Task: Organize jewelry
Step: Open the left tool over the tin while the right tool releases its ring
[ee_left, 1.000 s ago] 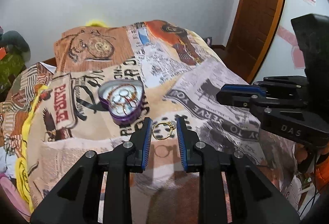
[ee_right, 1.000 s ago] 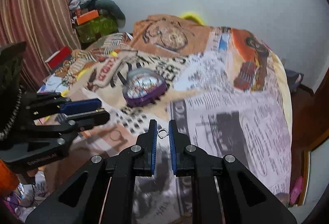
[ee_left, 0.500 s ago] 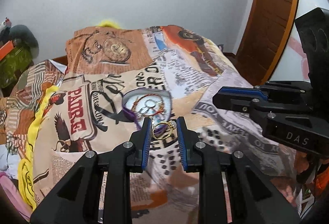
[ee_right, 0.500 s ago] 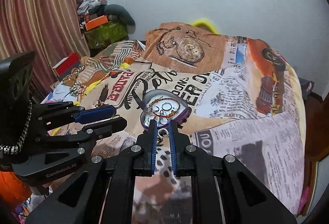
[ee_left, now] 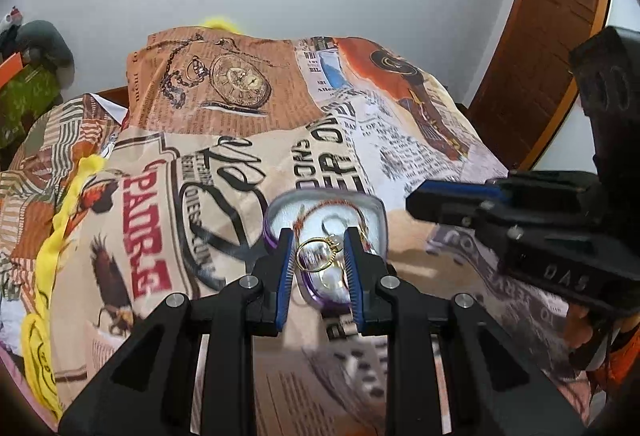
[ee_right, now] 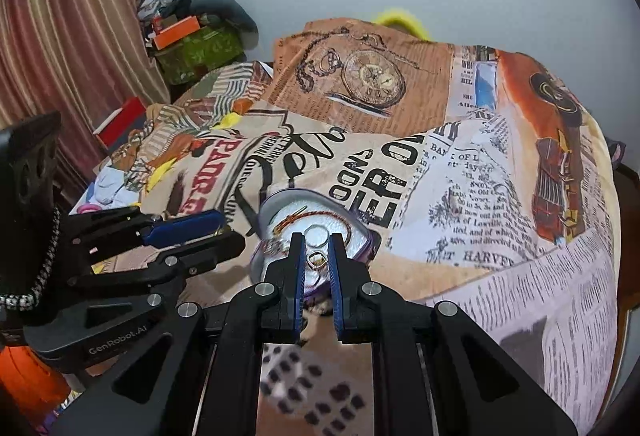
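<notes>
On the bedspread [ee_right: 460, 204], "HARVE".

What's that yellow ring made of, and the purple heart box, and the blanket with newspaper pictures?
Ring: looks like shiny gold-coloured metal; it is thin and glints. Real gold or plating, can't tell.
Box: probably glossy purple plastic or tin with a pale lining; its rim reflects light.
Blanket: soft printed cloth; it folds and wrinkles.

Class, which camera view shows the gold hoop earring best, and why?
The left wrist view: the gold hoop earring sits large between the left claw's pads, over the heart-shaped box. The right wrist view shows that claw side-on, the earring hidden.
</notes>
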